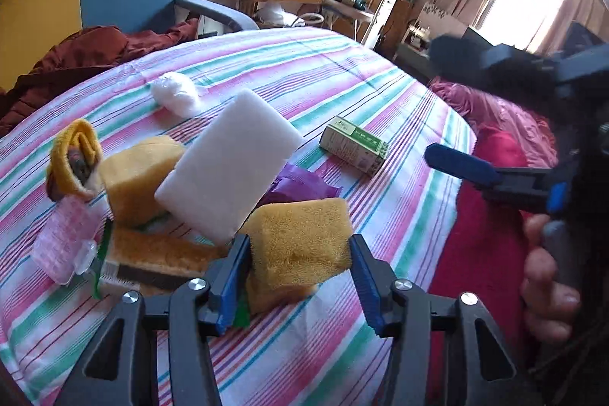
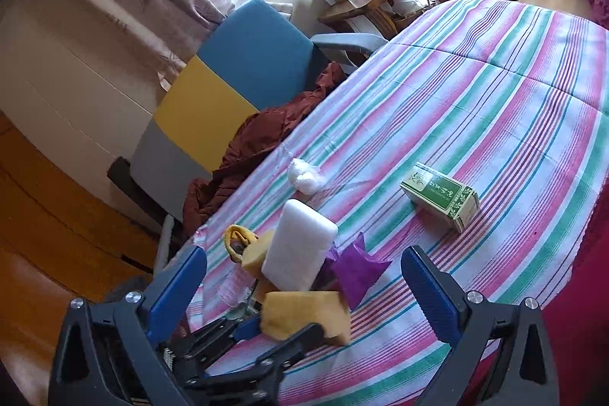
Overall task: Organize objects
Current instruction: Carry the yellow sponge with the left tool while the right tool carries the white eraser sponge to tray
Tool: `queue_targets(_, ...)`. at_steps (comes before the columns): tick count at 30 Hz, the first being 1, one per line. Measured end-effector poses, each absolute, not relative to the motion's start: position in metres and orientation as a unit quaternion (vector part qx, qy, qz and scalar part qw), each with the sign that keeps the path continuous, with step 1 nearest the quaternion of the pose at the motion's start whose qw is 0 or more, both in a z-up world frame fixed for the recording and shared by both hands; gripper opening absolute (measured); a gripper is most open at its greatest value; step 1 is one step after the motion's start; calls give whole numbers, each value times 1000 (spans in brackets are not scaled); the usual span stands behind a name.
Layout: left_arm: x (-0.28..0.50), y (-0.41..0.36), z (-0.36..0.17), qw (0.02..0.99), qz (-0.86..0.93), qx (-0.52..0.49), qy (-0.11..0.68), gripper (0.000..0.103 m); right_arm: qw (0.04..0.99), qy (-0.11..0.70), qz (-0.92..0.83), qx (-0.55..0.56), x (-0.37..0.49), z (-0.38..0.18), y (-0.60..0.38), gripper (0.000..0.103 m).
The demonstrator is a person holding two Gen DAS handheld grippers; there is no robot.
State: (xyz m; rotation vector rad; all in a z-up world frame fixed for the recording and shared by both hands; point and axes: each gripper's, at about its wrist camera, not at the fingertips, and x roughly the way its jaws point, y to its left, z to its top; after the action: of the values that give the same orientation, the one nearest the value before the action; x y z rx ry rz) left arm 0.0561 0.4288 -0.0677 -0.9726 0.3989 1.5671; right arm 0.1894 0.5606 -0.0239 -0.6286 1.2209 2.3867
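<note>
While between tool (image 1: 298,273) fingers, yellow sponge (image 1: 300,238), gripped.

A yellow sponge (image 1: 300,238) is clamped between the left gripper (image 1: 300,253) pads; a white foam block (image 1: 228,166) is propped against the pile behind.
</note>
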Motion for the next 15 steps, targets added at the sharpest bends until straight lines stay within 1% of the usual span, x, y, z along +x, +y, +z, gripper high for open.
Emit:
queue_targets(5, 53, 388, -54, 592, 680, -408, 143, 51, 206, 413, 841, -282, 168, -25, 559, 103)
queue_targets(10, 46, 354, -51, 578, 693, -411, 125, 51, 200, 424, 825, -316, 132, -33, 560, 103)
queue_targets(13, 42, 332, -54, 571, 696, -420, 113, 51, 207, 375, 829, -359, 106, -33, 549, 103)
queue_targets(15, 42, 319, -56, 565, 700, -422, 112, 51, 205, 357, 832, -373, 94, -34, 544, 103)
